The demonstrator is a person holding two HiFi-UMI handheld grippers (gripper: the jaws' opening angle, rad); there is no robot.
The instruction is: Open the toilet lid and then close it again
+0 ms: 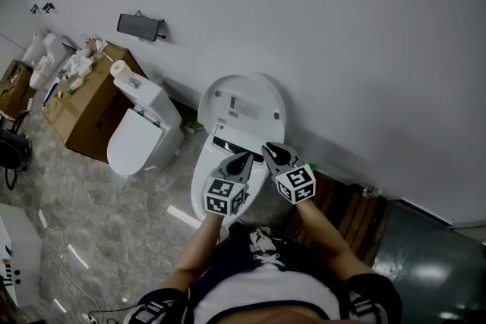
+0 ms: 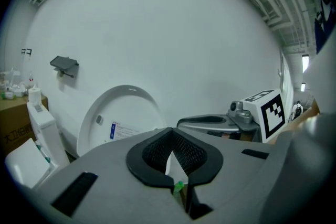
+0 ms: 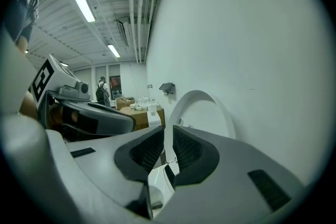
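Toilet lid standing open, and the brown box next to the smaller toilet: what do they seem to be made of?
Toilet lid: probably hard white plastic, smooth and slightly glossy; it looks like a thin moulded shell.
Brown box: likely cardboard; matte brown faces, sharp folded edges, printing on the side.

To your left, a second white toilet (image 1: 140,136) stands just beside a cluttered cardboard box (image 1: 91,117); a black holder (image 1: 140,26) hangs on the white wall (image 1: 319,11) above them.
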